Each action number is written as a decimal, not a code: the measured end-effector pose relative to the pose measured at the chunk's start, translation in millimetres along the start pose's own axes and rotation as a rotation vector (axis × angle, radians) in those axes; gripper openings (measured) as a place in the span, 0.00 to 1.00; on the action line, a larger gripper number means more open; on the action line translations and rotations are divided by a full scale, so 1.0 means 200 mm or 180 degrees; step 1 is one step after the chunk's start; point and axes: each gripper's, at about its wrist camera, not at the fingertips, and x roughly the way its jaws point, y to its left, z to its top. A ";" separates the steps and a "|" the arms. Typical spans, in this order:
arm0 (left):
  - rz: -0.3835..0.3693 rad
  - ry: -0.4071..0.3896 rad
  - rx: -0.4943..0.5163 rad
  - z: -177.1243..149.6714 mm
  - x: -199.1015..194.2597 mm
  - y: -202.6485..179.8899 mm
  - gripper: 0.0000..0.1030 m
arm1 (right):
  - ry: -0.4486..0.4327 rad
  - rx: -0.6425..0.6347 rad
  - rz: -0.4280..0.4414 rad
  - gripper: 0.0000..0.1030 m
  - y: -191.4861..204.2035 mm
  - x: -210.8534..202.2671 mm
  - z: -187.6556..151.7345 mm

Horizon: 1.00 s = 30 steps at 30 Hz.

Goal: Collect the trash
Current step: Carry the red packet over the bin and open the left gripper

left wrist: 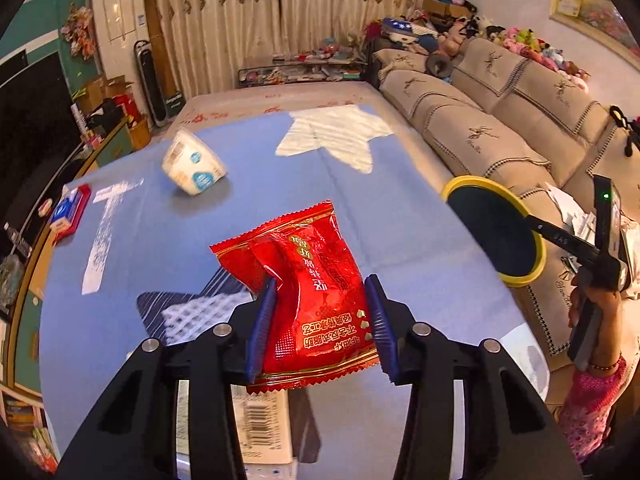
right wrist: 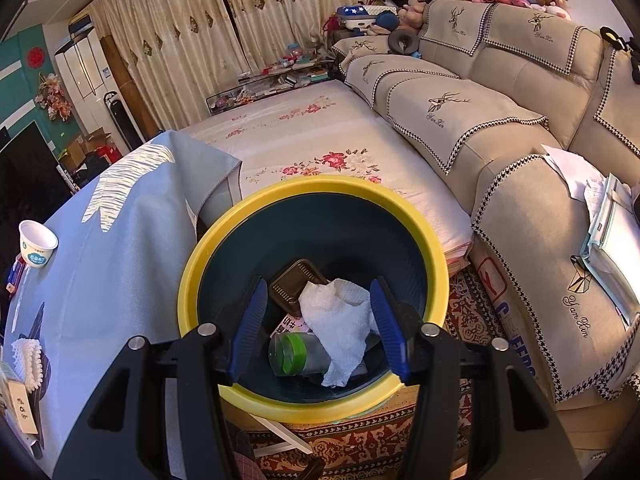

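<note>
Left gripper (left wrist: 320,320) has its 2 blue pads pinched on the red snack packet (left wrist: 312,292), crumpling it at the waist and lifting it clear of the blue tablecloth (left wrist: 400,208) — a grip that looks meant for carrying, not sorting. Gold Chinese characters run across the foil, upside down from here and too distorted to read for sure. Under the gripper lies a white box with a barcode (left wrist: 256,420).

Right gripper (right wrist: 320,320) hangs spread wide over the yellow-rimmed bin (right wrist: 192,280), pinching nothing; my guess is it has finished there. Inside sit a white paper towel (right wrist: 340,320), a green-capped clear bottle (right wrist: 292,354) and a brown plastic tray (right wrist: 292,284), so collecting is well along.

Farther out on the cloth, a white paper cup (left wrist: 194,168) with blue round logos lies tipped, lettering unreadable. Beyond, sofa covers (right wrist: 460,120) carry a stag emblem and a script signature I can't make out.
</note>
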 end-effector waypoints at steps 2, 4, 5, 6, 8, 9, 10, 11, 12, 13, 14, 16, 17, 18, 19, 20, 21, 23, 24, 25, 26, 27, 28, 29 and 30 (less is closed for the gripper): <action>-0.0090 -0.0016 0.0090 0.03 0.01 -0.07 0.43 | -0.0032 0.0009 -0.0035 0.50 -0.02 -0.03 0.00; -0.0190 -0.0014 0.0163 0.06 0.03 -0.14 0.43 | -0.0057 0.0031 -0.0086 0.50 -0.05 -0.05 -0.01; -0.0239 -0.0013 0.0193 0.08 0.05 -0.18 0.43 | -0.0068 0.0053 -0.0106 0.50 -0.07 -0.07 -0.02; -0.0294 -0.0014 0.0228 0.10 0.06 -0.22 0.43 | -0.0079 0.0083 -0.0124 0.50 -0.10 -0.08 -0.03; -0.0412 -0.0008 0.0310 0.14 0.10 -0.31 0.43 | -0.0096 0.0145 -0.0148 0.50 -0.14 -0.11 -0.04; -0.0468 0.0005 0.0343 0.16 0.12 -0.36 0.44 | -0.0103 0.0183 -0.0157 0.50 -0.17 -0.12 -0.05; -0.0546 0.0028 0.0380 0.19 0.15 -0.41 0.44 | -0.0106 0.0208 -0.0166 0.50 -0.19 -0.13 -0.05; -0.0606 0.0051 0.0414 0.21 0.18 -0.46 0.43 | -0.0110 0.0234 -0.0179 0.50 -0.21 -0.14 -0.06; -0.0663 0.0067 0.0456 0.23 0.21 -0.52 0.43 | -0.0116 0.0257 -0.0189 0.50 -0.24 -0.15 -0.07; -0.0696 0.0074 0.0494 0.25 0.23 -0.57 0.43 | -0.0119 0.0277 -0.0200 0.50 -0.25 -0.15 -0.07; -0.0709 0.0079 0.0519 0.27 0.26 -0.61 0.43 | -0.0122 0.0296 -0.0211 0.50 -0.27 -0.16 -0.07; -0.0773 0.0087 0.0596 0.31 0.32 -0.72 0.44 | -0.0128 0.0335 -0.0222 0.50 -0.31 -0.17 -0.08; -0.0789 0.0096 0.0624 0.32 0.34 -0.76 0.44 | -0.0133 0.0355 -0.0226 0.50 -0.33 -0.18 -0.09; -0.0807 0.0117 0.0658 0.34 0.38 -0.82 0.44 | -0.0135 0.0372 -0.0231 0.50 -0.35 -0.18 -0.09; -0.0820 0.0136 0.0680 0.36 0.41 -0.86 0.44 | -0.0139 0.0396 -0.0241 0.50 -0.37 -0.19 -0.10; -0.0831 0.0168 0.0702 0.38 0.45 -0.91 0.44 | -0.0141 0.0418 -0.0252 0.50 -0.38 -0.19 -0.11; -0.0842 0.0197 0.0715 0.38 0.48 -0.94 0.44 | -0.0143 0.0443 -0.0265 0.50 -0.41 -0.20 -0.12; -0.0872 0.0265 0.0758 0.41 0.56 -1.03 0.44 | -0.0138 0.0490 -0.0283 0.50 -0.45 -0.20 -0.13; -0.0871 0.0289 0.0774 0.41 0.59 -1.06 0.44 | -0.0131 0.0518 -0.0295 0.50 -0.47 -0.20 -0.14; -0.0878 0.0330 0.0794 0.43 0.63 -1.11 0.44 | -0.0124 0.0538 -0.0307 0.50 -0.49 -0.20 -0.15; -0.0889 0.0359 0.0810 0.44 0.67 -1.15 0.45 | -0.0114 0.0562 -0.0320 0.50 -0.51 -0.20 -0.15; -0.0891 0.0371 0.0822 0.44 0.69 -1.17 0.48 | -0.0106 0.0588 -0.0332 0.51 -0.53 -0.20 -0.16; -0.0879 0.0383 0.0840 0.45 0.72 -1.20 0.49 | -0.0100 0.0608 -0.0340 0.51 -0.55 -0.20 -0.17; -0.0878 0.0385 0.0867 0.45 0.74 -1.24 0.49 | -0.0093 0.0631 -0.0348 0.51 -0.56 -0.20 -0.18; -0.0878 0.0388 0.0905 0.45 0.77 -1.28 0.51 | -0.0084 0.0652 -0.0358 0.51 -0.58 -0.19 -0.18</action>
